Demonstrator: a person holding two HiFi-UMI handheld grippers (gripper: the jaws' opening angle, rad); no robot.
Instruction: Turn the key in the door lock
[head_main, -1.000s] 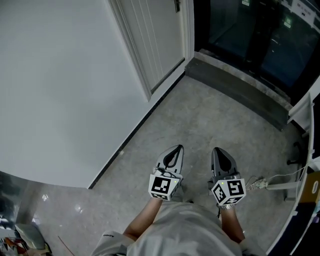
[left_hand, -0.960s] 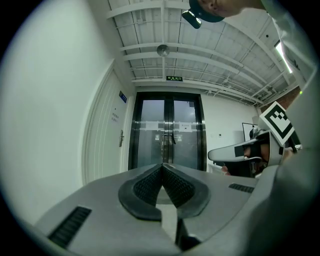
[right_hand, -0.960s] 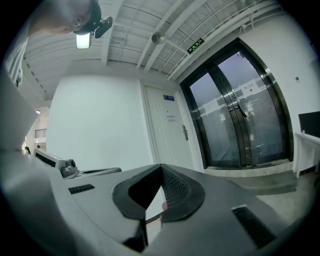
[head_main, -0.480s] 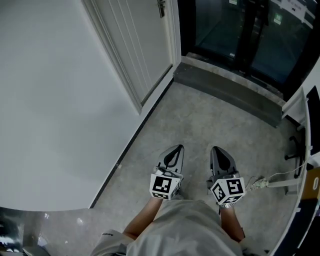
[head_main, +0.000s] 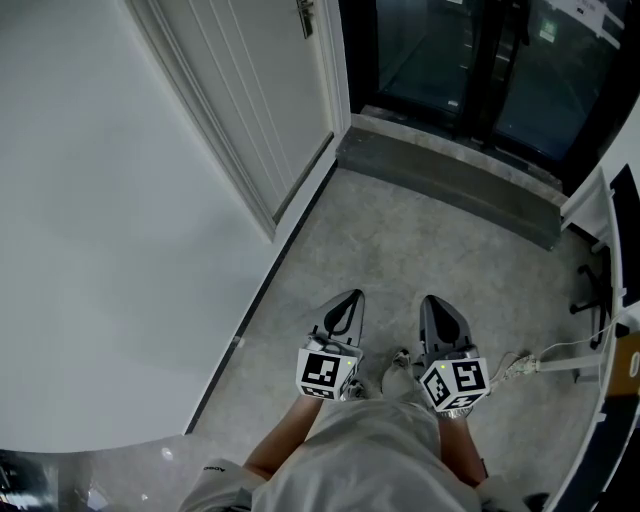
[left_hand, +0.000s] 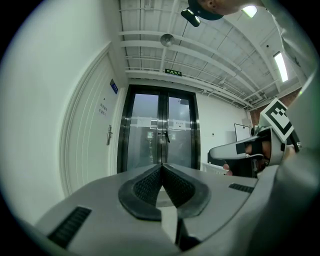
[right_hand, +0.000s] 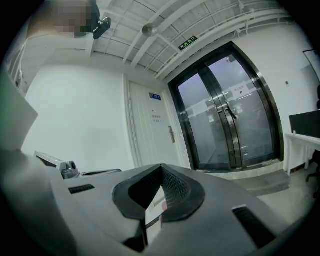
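Observation:
A white panelled door (head_main: 250, 90) stands ahead on the left, its lever handle (head_main: 304, 17) far from both grippers. The same door (left_hand: 92, 145) and its handle (left_hand: 109, 135) show in the left gripper view, and the door (right_hand: 152, 135) with its handle (right_hand: 171, 134) in the right gripper view. No key is visible, and the lock is too small to make out. My left gripper (head_main: 352, 297) and right gripper (head_main: 432, 300) are held side by side over the floor, level and pointing at the doors. Both are shut, the tips of the left gripper (left_hand: 161, 166) and of the right gripper (right_hand: 161, 166) meeting on nothing.
Dark glass double doors (head_main: 470, 60) fill the end of the corridor behind a grey stone threshold (head_main: 450, 180). A plain white wall (head_main: 100, 200) runs along the left. A white desk edge (head_main: 600, 200), a chair base (head_main: 590, 300) and a cable (head_main: 560, 355) crowd the right side.
The person has walked forward: the white door and threshold have slid left and nearer in the head view. Both grippers stay shut, side by side.

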